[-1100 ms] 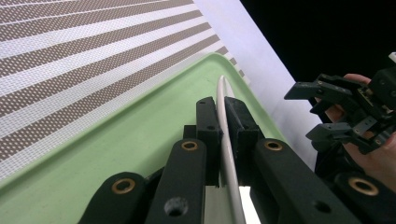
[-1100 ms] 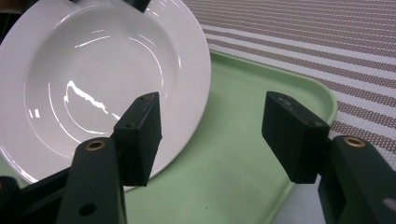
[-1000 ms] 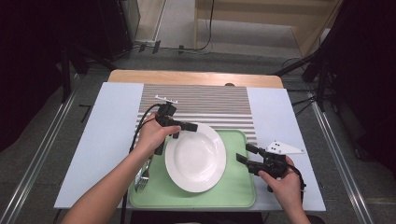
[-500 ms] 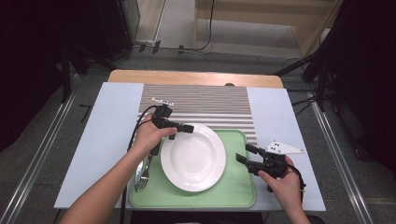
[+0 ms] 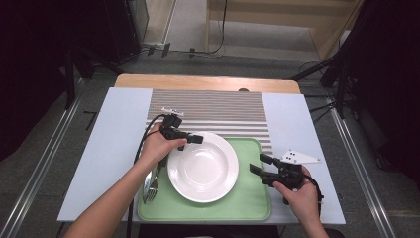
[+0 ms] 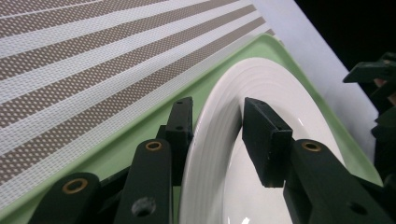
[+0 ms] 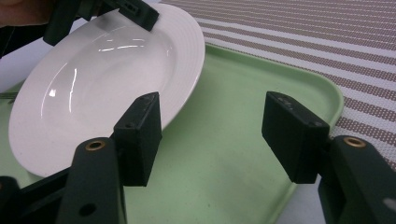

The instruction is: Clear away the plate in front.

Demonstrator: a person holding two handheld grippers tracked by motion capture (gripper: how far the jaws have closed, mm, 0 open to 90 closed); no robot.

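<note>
A round white ceramic plate [image 5: 203, 166] with a ribbed rim lies on a pale green plastic tray [image 5: 252, 198] with rounded corners, toward the tray's left half. The tray sits at the near edge of the surface [image 5: 114, 134], a light blue-grey board, and its far edge overlaps a placemat [image 5: 218, 111] woven in brown and white stripes.

The left tool [image 5: 189, 139] sits at the plate's far-left rim, held level in the person's left hand [image 5: 157, 146]. In the left gripper view its two black jaws straddle the rim [image 6: 210, 135] — one outside over the tray, one over the plate's inner slope — and they have just been opening; a gap shows at the inner pad, so the rim is between them but not pinched.

The right tool [image 5: 258, 164] hovers over the right part of the tray, held in the right hand [image 5: 299, 191], jaws spread with nothing between them (in the right gripper view only bare green tray [image 7: 233, 154] lies in the gap). It stands apart from the plate, whose near rim [image 7: 189, 79] is just beyond the left jaw.

A metal fork and a spoon [image 5: 151, 181] lie at the tray's left edge, just beside the plate, partly under the left forearm.
</note>
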